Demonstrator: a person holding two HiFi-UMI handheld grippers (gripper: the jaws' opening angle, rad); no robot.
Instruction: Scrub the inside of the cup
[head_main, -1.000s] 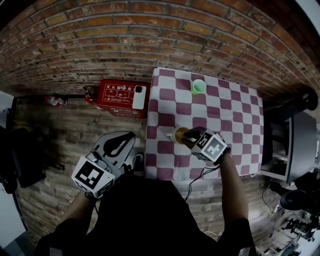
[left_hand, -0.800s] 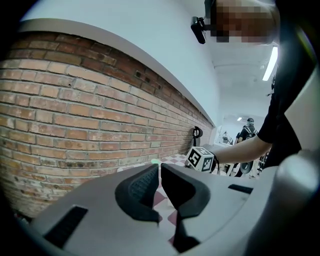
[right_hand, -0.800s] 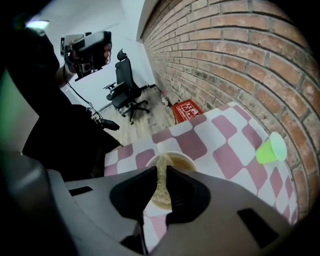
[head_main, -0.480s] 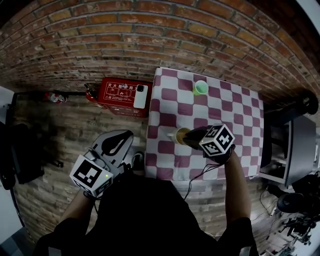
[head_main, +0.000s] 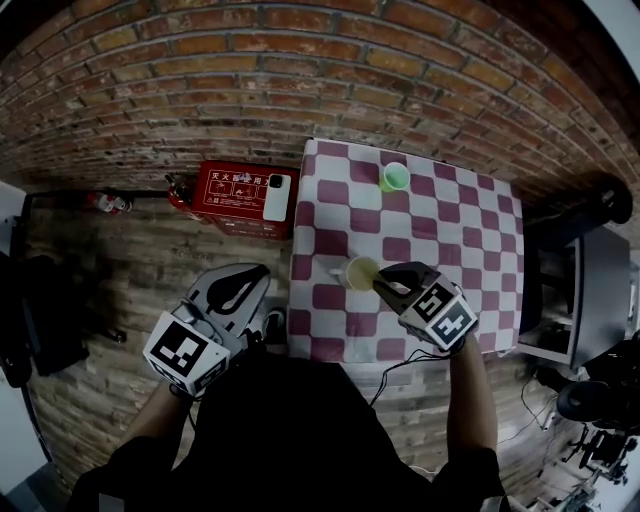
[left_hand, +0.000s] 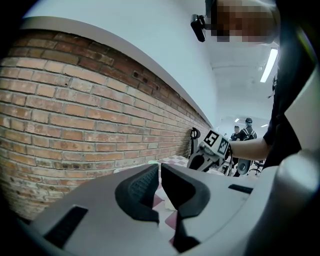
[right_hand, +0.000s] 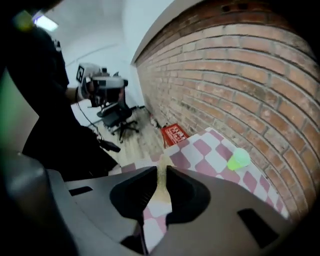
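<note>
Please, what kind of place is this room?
Probably an indoor lab or office-like workroom: a long brick wall, a small checked table standing on a wooden floor, and an office chair further back.

The yellow cup (head_main: 360, 272) stands upright on the checkered counter (head_main: 470, 250), its mouth open upward. It sits near the counter's left edge, toward the person's side. A thin yellowish strip (right_hand: 161, 181) is pinched edge-on between the pads of the right claw (head_main: 385, 288), above the counter.
</note>
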